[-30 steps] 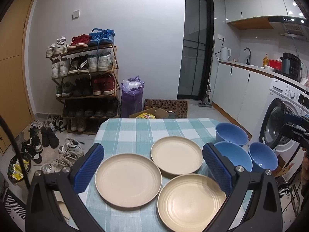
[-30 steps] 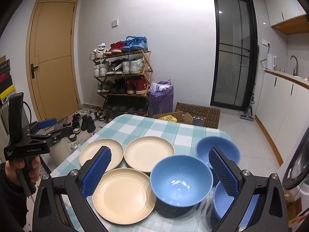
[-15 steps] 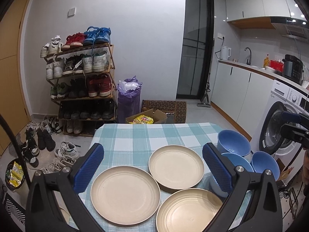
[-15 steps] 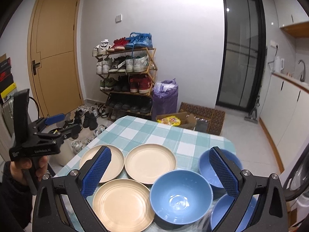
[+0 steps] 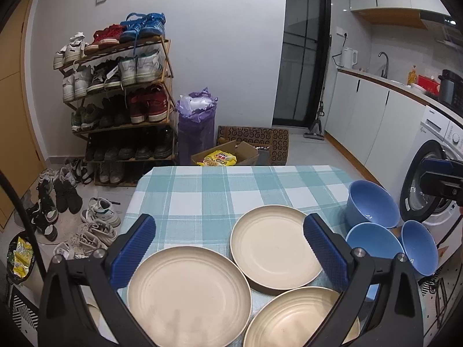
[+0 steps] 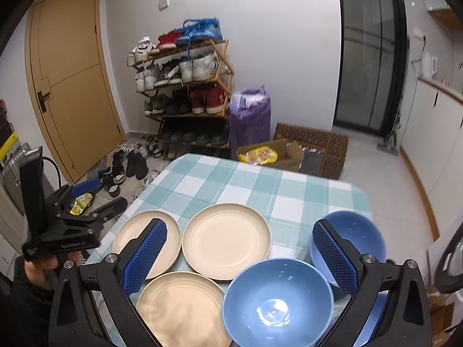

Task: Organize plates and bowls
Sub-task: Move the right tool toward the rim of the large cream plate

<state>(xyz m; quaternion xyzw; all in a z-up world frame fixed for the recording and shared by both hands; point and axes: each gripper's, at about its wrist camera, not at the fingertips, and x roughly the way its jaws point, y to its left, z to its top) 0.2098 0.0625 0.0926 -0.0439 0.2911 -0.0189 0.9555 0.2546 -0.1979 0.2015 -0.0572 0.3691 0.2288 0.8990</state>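
Only the right wrist view shows the door (image 6: pixel 72 86)

In the left wrist view, the beige round plate at 5 o'clock (image 5: pixel 292 318) runs off the bottom edge, and the black arm of the left gripper (image 5: pixel 228 248) covers its right rim. The middle blue plastic bowl (image 5: pixel 373 240) is partly hidden behind the right finger.

In the right wrist view, the third blue bowl at 4 o'clock (image 6: pixel 371 326) shows only as a sliver behind the right gripper (image 6: pixel 241 256) frame. The far-left beige plate (image 6: pixel 136 235) is partly covered by the blue ribbed fingers (image 6: pixel 144 257). The person's hand (image 6: pixel 43 264) at 8 o'clock is blurred.
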